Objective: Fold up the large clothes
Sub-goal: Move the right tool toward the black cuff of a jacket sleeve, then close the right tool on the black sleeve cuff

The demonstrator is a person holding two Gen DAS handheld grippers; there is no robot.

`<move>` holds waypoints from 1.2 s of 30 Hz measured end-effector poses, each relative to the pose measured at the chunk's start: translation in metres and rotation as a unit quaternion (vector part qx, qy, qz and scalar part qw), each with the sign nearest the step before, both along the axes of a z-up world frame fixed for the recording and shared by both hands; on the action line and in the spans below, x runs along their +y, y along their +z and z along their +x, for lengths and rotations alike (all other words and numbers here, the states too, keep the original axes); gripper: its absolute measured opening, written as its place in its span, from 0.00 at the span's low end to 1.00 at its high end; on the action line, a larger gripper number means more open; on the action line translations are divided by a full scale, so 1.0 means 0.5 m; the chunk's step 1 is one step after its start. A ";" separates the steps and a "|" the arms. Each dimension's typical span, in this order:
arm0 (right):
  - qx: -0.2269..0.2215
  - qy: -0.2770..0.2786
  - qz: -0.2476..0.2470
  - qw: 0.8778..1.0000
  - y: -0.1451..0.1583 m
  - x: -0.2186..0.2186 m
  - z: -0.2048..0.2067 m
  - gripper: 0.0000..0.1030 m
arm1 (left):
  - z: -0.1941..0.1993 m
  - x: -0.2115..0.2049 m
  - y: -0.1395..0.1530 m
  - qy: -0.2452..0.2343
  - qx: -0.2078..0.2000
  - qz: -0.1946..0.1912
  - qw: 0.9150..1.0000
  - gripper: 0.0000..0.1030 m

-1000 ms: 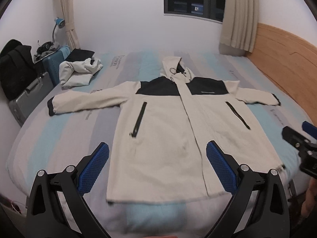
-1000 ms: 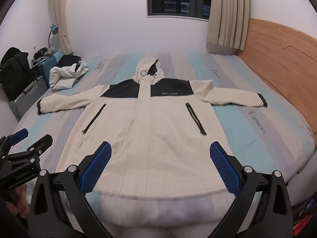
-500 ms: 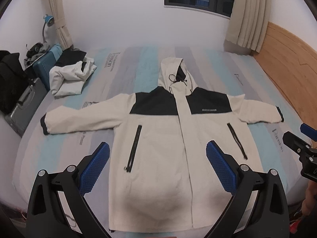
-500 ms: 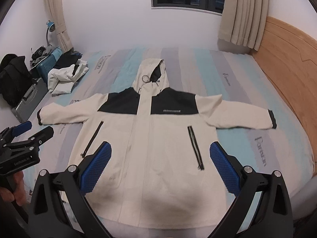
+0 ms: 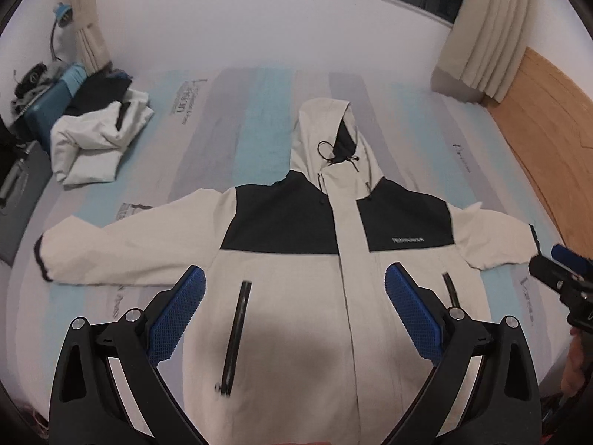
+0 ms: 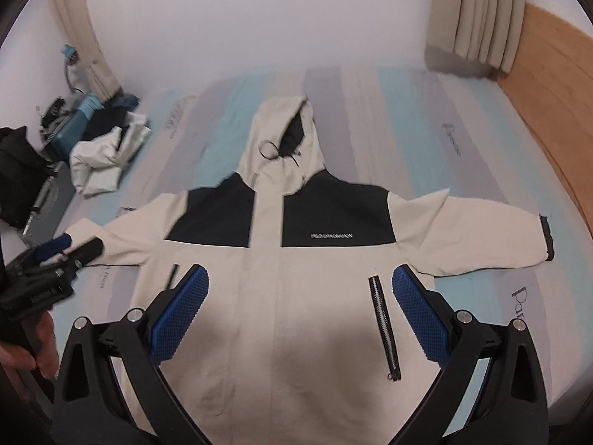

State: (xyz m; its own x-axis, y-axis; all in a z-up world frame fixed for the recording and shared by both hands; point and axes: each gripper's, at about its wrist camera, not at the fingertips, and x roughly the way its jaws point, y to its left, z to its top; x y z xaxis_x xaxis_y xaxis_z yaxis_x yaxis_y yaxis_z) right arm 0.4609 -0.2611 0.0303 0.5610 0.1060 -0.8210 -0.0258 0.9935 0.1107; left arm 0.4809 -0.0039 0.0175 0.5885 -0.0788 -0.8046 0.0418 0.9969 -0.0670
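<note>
small white chest wordmark on jacket (image 6: 331, 236) too blurred to read, mattress cover (image 6: 526, 298) print partly legible, "par"

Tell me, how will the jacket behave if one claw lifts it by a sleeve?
The jacket lies flat with soft creases, so it would probably sag and trail. Its smooth fabric may slip. It looks light for its size.

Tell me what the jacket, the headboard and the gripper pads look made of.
Jacket: matte woven shell fabric, probably synthetic; lies smooth with few creases. Headboard: light wood or wood veneer; visible grain, satin finish. Gripper pads: blue rubbery material, likely; gridded texture.
</note>
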 end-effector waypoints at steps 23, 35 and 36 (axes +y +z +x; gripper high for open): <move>0.054 -0.091 -0.006 0.994 -0.314 -0.604 0.224 0.93 | 0.335 -0.034 -0.359 0.022 0.099 0.024 0.994 0.93; 0.107 -0.205 -0.017 0.973 -0.412 -0.966 0.187 0.93 | 0.390 -0.061 -0.449 0.029 0.148 0.057 0.987 0.93; 0.112 -0.206 -0.012 0.972 -0.418 -0.984 0.185 0.93 | 0.391 -0.062 -0.457 0.030 0.155 0.050 0.986 0.93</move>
State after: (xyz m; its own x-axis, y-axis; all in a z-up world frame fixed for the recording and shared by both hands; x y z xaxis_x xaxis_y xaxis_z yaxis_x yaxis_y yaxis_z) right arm 0.5533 -0.7532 -0.1787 0.3590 -0.1106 -0.9268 0.3970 0.9167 0.0443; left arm 0.6766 -0.0350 -0.2111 0.3140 0.0381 -0.9487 -0.0248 0.9992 0.0319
